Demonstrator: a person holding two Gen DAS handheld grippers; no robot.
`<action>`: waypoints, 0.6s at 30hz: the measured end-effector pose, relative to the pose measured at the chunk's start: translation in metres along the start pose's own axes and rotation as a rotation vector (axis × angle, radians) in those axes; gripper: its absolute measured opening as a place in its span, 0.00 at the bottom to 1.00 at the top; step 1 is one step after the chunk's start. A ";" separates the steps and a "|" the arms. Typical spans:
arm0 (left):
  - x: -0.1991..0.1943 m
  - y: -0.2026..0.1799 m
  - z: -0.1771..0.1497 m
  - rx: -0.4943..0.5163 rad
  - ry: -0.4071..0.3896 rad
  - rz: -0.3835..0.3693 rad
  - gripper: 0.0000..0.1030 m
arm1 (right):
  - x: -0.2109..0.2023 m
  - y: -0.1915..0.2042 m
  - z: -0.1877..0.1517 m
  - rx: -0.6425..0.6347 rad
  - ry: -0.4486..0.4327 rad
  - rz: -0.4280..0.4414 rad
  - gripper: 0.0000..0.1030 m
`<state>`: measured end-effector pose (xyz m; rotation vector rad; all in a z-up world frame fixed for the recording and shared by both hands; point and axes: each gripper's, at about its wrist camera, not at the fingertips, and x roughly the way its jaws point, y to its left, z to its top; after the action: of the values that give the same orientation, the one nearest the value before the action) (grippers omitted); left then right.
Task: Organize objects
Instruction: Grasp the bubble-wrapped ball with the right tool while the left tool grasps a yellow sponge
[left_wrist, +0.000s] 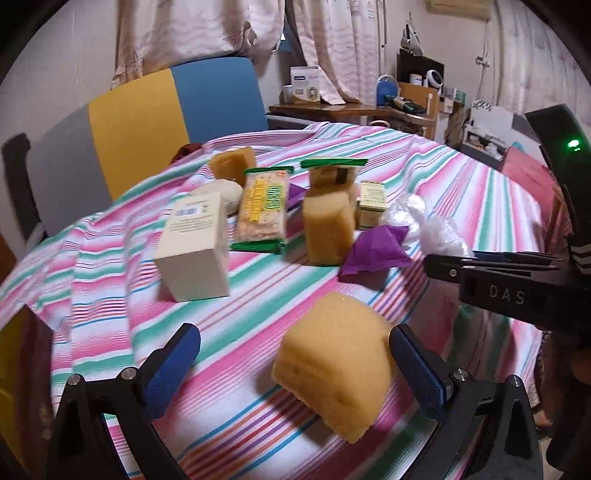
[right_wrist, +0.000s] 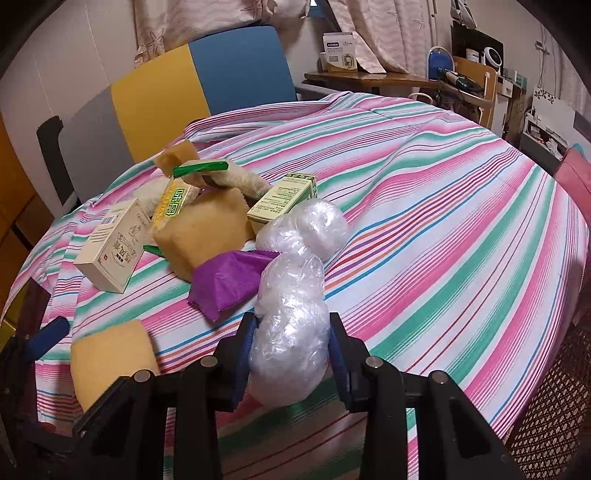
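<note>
- A round table under a pink, green and white striped cloth carries everything.
- On the cloth: yellow sponges, a white box, a cracker pack, a purple packet, a small green-printed box, and crumpled clear plastic.

A chair with grey, yellow and blue back panels stands behind the table, pale curtains hang beyond it, and a wooden side table carries a white box and what may be small appliances.
</note>
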<state>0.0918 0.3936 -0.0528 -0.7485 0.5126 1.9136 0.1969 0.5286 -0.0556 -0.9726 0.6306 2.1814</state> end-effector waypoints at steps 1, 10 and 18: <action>0.002 0.000 -0.001 0.000 0.001 -0.009 1.00 | 0.000 0.001 0.000 -0.007 -0.003 -0.008 0.36; 0.010 -0.007 -0.001 0.014 0.007 -0.061 0.97 | 0.000 -0.003 0.000 0.005 -0.004 -0.015 0.36; 0.006 -0.009 -0.004 -0.011 0.000 -0.177 0.54 | 0.000 -0.004 0.000 0.015 -0.007 -0.017 0.36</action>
<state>0.0988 0.3986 -0.0599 -0.7749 0.4219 1.7528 0.1994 0.5313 -0.0560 -0.9587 0.6323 2.1614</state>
